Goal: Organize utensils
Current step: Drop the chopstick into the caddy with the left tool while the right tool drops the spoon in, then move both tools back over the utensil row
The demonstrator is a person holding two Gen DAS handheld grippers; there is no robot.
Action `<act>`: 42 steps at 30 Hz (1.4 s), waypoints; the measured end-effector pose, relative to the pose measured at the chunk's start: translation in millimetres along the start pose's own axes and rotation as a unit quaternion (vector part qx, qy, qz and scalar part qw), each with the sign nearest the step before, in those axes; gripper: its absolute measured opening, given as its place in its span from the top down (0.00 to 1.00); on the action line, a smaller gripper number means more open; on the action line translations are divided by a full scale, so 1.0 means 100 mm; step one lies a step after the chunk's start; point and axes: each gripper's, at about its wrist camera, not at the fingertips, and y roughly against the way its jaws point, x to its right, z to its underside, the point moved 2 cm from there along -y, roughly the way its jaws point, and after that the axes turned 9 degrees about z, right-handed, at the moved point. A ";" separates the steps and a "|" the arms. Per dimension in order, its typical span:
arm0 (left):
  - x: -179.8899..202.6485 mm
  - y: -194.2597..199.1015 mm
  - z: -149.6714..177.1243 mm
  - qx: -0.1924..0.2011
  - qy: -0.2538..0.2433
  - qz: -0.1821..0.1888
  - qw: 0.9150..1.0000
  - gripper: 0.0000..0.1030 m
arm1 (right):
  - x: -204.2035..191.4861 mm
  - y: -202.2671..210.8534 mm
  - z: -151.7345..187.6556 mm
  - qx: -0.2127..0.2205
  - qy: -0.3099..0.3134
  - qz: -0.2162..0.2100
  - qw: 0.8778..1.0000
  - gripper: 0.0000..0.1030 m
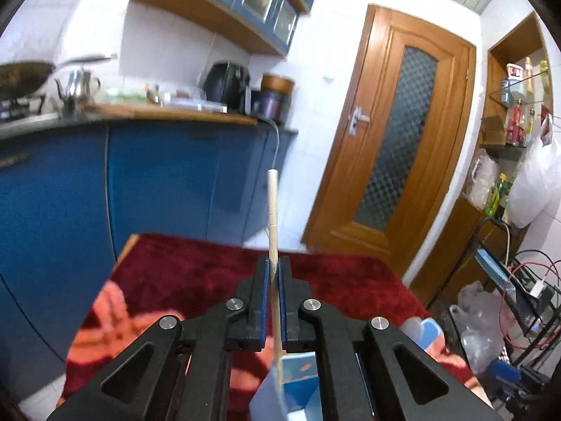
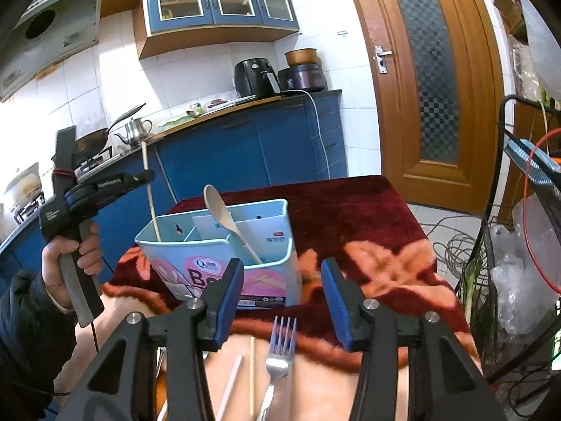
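Note:
My left gripper (image 1: 274,263) is shut on a pale wooden chopstick (image 1: 272,203) that stands upright between the pads. In the right wrist view the left gripper (image 2: 149,175) holds this chopstick (image 2: 150,196) with its lower end inside the left compartment of the light-blue utensil holder (image 2: 224,249). A wooden spoon (image 2: 224,215) leans in the holder's middle compartment. My right gripper (image 2: 282,291) is open and empty, just above a metal fork (image 2: 278,354), a second chopstick (image 2: 251,375) and a white stick (image 2: 229,386) lying on the cloth.
The table has a dark red floral cloth (image 2: 350,210). Blue kitchen cabinets (image 2: 245,147) stand behind it, a wooden door (image 2: 431,70) to the right. A wire rack with cables and plastic bags (image 2: 519,245) stands at the table's right side.

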 end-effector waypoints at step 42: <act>0.22 1.11 1.14 -0.231 -0.015 -0.078 0.970 0.64 | 0.14 0.32 0.47 -0.091 -0.008 -0.016 0.996 0.41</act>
